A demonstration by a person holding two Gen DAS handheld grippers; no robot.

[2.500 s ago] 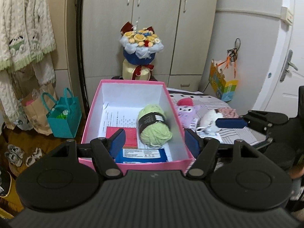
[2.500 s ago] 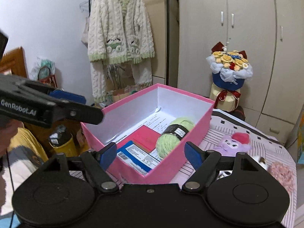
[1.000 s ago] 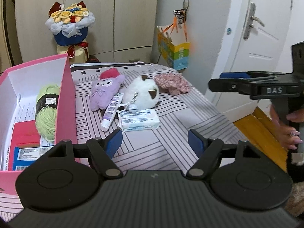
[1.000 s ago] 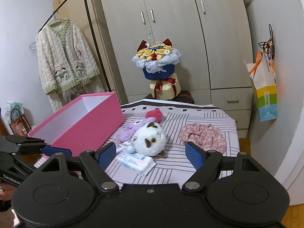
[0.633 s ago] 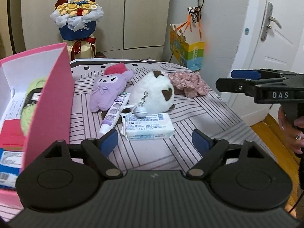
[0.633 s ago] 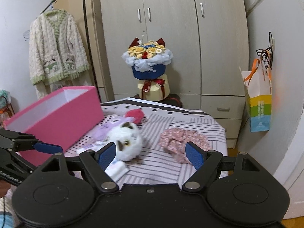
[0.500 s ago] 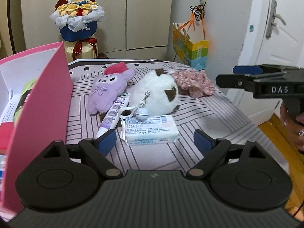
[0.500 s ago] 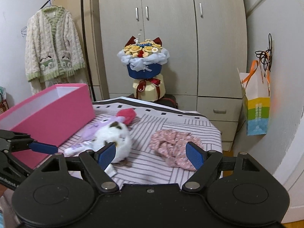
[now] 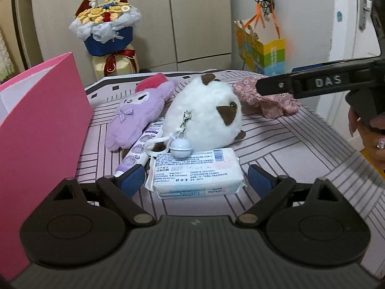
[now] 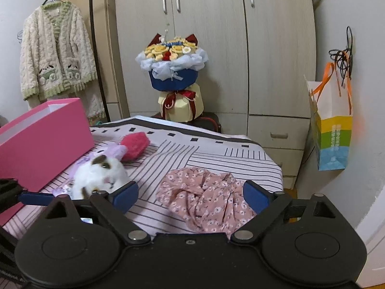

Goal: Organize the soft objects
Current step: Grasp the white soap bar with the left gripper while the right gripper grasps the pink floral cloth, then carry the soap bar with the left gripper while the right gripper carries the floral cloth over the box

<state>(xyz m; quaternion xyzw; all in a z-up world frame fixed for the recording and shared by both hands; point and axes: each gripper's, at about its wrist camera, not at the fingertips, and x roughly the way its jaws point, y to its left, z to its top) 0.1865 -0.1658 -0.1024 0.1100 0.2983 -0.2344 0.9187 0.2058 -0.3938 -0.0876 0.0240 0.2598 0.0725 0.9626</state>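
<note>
On the striped bed lie a white tissue pack (image 9: 196, 172), a white plush cat (image 9: 204, 115) with a bell charm, a purple plush (image 9: 139, 115), a tube (image 9: 140, 148) and a pink floral cloth (image 9: 269, 100). My left gripper (image 9: 196, 180) is open, its jaws either side of the tissue pack's near end. My right gripper (image 10: 190, 195) is open, low over the floral cloth (image 10: 207, 197). The cat (image 10: 98, 175) and purple plush (image 10: 113, 151) lie to its left.
A pink box (image 9: 43, 130) stands at the left, also in the right wrist view (image 10: 43, 142). A flower bouquet (image 10: 172, 72) stands before the wardrobe. A coloured paper bag (image 10: 333, 132) hangs on the right wall. A cardigan (image 10: 55, 55) hangs at the left.
Both grippers swung right, away from the pink box, and moved closer and lower: the left to the tissue pack, the right to the floral cloth. Both stayed open.
</note>
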